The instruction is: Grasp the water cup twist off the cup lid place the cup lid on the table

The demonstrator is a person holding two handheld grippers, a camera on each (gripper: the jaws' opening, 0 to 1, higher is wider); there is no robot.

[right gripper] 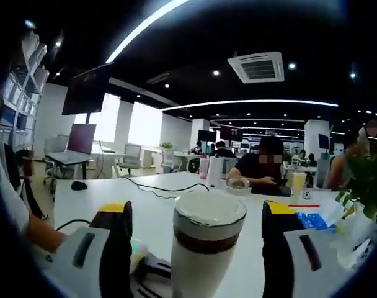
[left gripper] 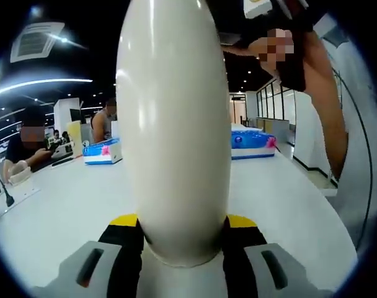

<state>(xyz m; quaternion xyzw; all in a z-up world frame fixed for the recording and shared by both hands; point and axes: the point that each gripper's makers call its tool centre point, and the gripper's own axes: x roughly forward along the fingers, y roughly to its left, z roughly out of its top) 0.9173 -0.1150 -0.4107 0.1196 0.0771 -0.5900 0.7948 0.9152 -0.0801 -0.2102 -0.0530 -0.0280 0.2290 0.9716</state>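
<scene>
In the left gripper view the tall white water cup (left gripper: 173,130) stands up from between my jaws, and my left gripper (left gripper: 182,225) is shut on its lower part. The black pads (left gripper: 123,248) press against both of its sides. In the right gripper view the same cup (right gripper: 204,261) shows a brown band under its white lid (right gripper: 209,210). My right gripper (right gripper: 196,212) is open around the lid, with a gap on each side between cup and fingers (right gripper: 117,236). A person's arm (left gripper: 325,93) reaches in from the upper right of the left gripper view.
The white table (left gripper: 70,198) carries two blue-and-white boxes (left gripper: 103,152) (left gripper: 253,139). In the right gripper view a black cable (right gripper: 164,186), a mouse (right gripper: 79,185), a yellow cup (right gripper: 298,181) and a plant (right gripper: 365,180) are on the table. People sit across it.
</scene>
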